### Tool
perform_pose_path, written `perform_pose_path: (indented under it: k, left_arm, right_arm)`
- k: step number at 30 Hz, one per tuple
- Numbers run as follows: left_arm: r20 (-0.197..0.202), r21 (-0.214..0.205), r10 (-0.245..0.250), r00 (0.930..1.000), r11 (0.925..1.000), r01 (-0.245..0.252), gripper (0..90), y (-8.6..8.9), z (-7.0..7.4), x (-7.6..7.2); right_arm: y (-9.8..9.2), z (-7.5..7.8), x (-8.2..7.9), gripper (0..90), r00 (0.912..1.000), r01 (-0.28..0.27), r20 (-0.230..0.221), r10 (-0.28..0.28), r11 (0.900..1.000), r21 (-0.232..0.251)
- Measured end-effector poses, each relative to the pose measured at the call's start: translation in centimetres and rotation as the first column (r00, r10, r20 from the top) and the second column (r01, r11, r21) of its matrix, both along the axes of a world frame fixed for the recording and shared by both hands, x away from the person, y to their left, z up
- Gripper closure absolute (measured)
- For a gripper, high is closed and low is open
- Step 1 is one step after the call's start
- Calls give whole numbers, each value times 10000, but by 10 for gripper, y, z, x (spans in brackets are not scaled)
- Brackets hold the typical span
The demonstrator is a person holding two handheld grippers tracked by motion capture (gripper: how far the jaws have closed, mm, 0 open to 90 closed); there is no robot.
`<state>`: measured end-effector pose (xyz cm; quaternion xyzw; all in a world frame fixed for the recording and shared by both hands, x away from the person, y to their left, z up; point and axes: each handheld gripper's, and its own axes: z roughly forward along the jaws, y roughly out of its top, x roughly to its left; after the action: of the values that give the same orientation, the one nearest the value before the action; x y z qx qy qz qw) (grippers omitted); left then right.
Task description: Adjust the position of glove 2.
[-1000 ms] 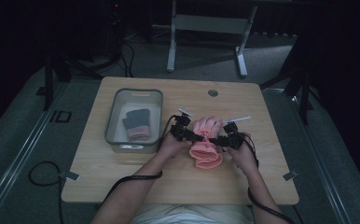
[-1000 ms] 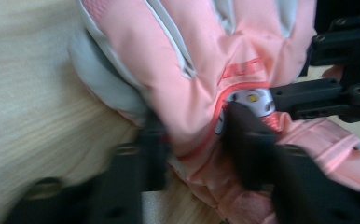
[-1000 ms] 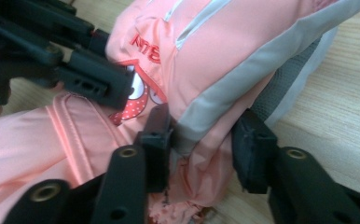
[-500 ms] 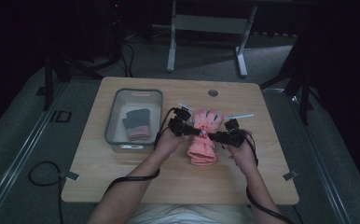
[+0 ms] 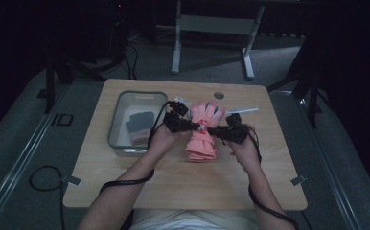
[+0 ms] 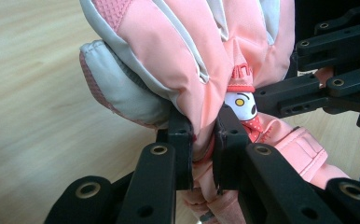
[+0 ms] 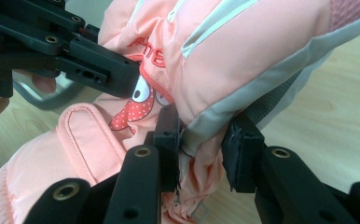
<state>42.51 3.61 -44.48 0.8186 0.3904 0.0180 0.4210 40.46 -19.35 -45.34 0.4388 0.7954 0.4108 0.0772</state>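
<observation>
Padded pink glove [image 5: 201,139], quilted with grey mesh trim, over smooth wood table [image 5: 183,177].

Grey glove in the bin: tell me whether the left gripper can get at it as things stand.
Probably not yet. The left gripper is shut on the pink glove, as is the right gripper, so its jaws are occupied. The grey glove lies uncovered in the open-topped bin just beside it; release first.

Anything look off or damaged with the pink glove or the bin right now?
Nothing stands out. The padded pink and grey glove is pinched between the left gripper and right gripper, bunched but untorn. The grey plastic bin sits square on the wooden table, dark gloves inside.
</observation>
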Motion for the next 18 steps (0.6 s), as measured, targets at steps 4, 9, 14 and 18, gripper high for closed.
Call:
perform_pose_path:
  k: [4,9,14,18]
  left_arm:
    - [112,-27,259,9996,9997,-259,800,21,16,1]
    - [184,87,605,9980,9981,-606,801,42,28,2]
    - [339,288,900,9954,9954,-910,802,65,46,2]
    - [540,539,1208,9912,9909,-1237,802,85,61,1]
  right_arm:
    - [20,16,5,694,9996,-205,210,204,9998,45]
    - [41,26,12,695,9983,-468,339,467,9989,35]
    - [65,39,19,697,9959,-773,472,765,9969,140]
    - [86,51,24,697,9930,-1012,633,998,9947,187]
